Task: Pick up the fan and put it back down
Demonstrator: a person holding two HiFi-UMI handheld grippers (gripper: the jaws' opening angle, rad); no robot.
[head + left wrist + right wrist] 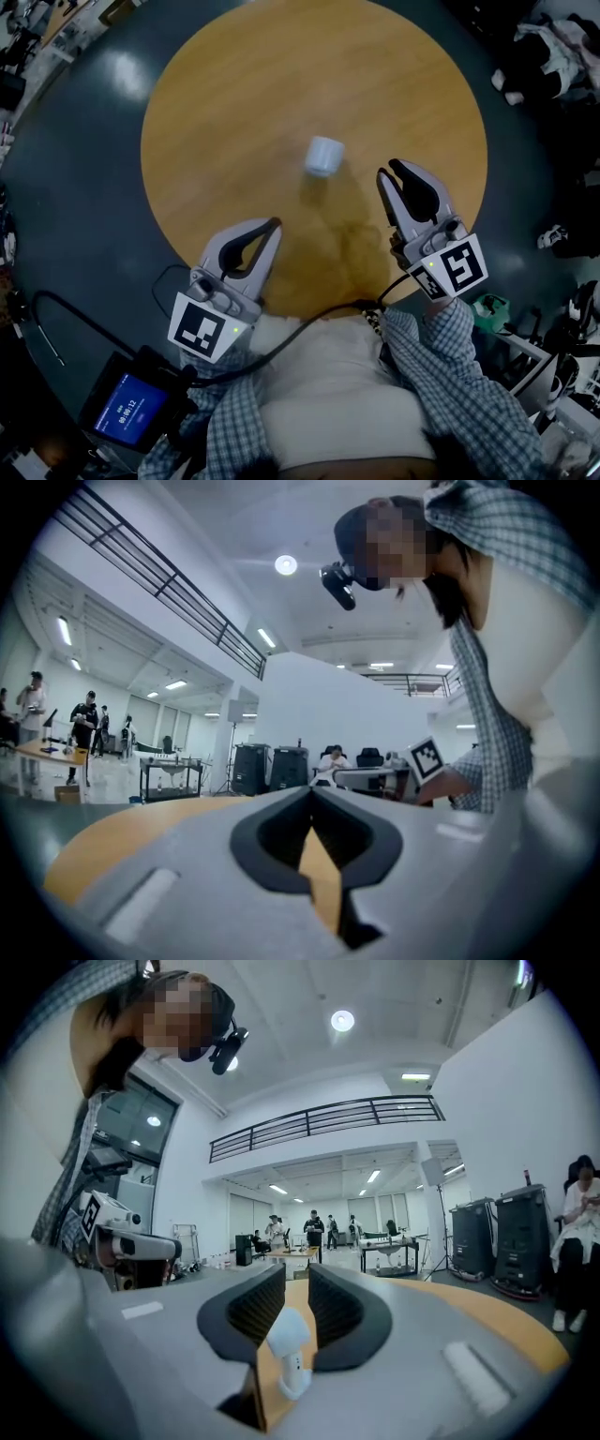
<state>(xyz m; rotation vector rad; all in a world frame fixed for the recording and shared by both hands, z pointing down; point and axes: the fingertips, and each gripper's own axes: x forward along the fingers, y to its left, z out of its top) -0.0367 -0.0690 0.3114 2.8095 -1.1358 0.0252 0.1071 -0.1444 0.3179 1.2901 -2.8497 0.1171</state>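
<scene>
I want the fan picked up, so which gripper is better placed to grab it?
Probably right: the right gripper sits nearer the fan, jaws apart and aimed at it; the left gripper is shut and farther back.

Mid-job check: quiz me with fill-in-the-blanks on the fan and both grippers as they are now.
The fan stands on the round ___, touched by neither gripper.
The right gripper has a gap between its jaws, and its view looks through it at the ___.
The left gripper holds ___; its jaws meet at the tips.
Missing: table; fan; nothing.
</scene>
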